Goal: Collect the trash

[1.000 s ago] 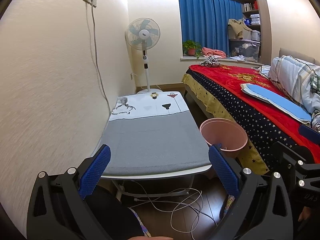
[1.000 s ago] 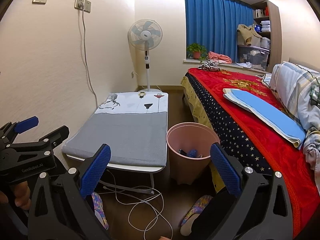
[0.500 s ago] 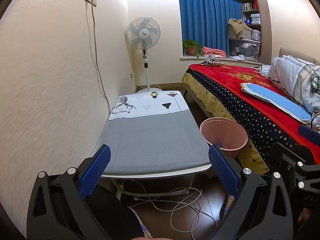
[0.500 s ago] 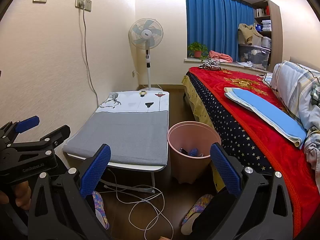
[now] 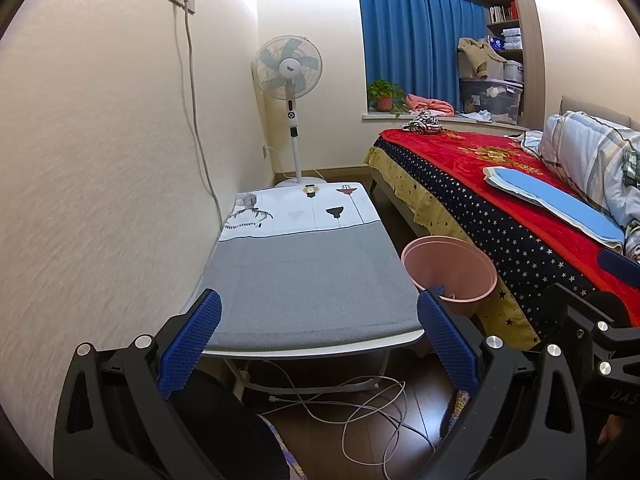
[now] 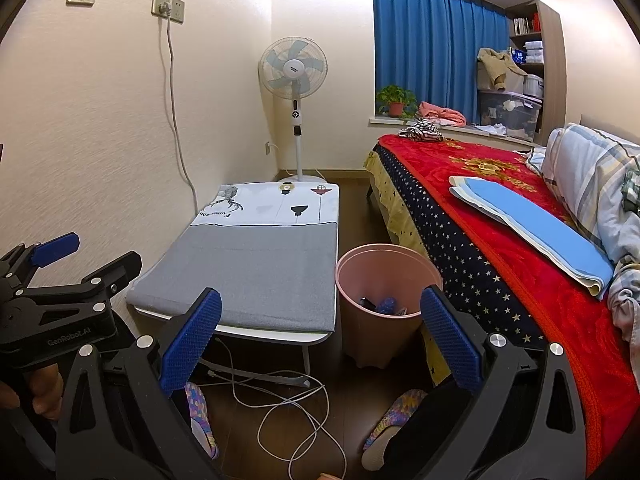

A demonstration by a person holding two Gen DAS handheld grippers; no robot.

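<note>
Both tools, left tool (image 5: 316, 336) and right tool (image 6: 318, 334), hang spread and empty before the pink bin (image 6: 388, 276) beside the worktop (image 6: 256, 276), where collected trash (image 6: 385, 305) lies inside.

Round plastic waste bin (image 6: 386, 280): pale pink, with dark and blue scraps inside. Low folding table (image 5: 308, 280): grey cloth over the near part, white cloth with black line drawings and small emblems at the far end. Bed blanket (image 6: 500, 208): red with gold ornament, bordered by a navy band of white stars and a yellow edge. Folded mat (image 6: 532, 224): light blue over cream. Curtain (image 5: 416, 48): deep blue. Pedestal fan (image 5: 287, 65): white, pale blue blades. Gripper finger pads (image 6: 192, 340): blue, dotted texture, on black frames. Slippers (image 6: 390, 416): multicoloured knit.
</note>
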